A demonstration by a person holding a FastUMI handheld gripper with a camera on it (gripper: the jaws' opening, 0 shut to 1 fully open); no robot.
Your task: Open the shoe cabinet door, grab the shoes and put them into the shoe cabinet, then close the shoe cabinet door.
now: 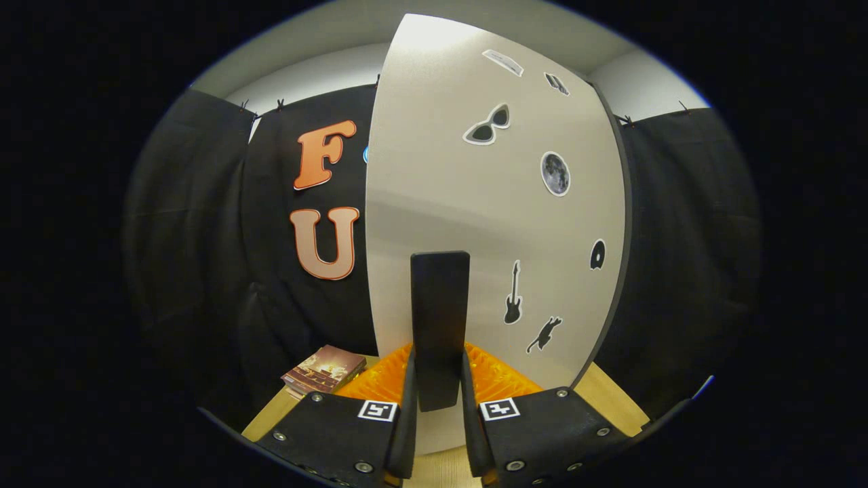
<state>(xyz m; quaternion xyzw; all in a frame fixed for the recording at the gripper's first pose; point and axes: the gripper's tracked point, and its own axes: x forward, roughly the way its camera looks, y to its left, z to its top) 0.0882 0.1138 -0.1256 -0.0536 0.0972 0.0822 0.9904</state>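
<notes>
Our gripper [439, 400] pinches the tall black bar handle [440, 318] of the pale white cabinet door [434, 190], both fingers pressing on its sides. We judge that we should keep the hold firm and move along the door's arc. We count one door, one handle, seven stickers, one book [323, 369] on the wooden table [610, 400].

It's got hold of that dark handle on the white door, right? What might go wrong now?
1. The gripper clamps only the lower part of the black handle, so the fingers might slip off as the shoe cabinet door swings.
2. The door stands very close ahead of the fingers; pulling off its arc could strain the handle.
3. A book lies on the wooden surface beside the door, and a wide swing might knock it.
</notes>
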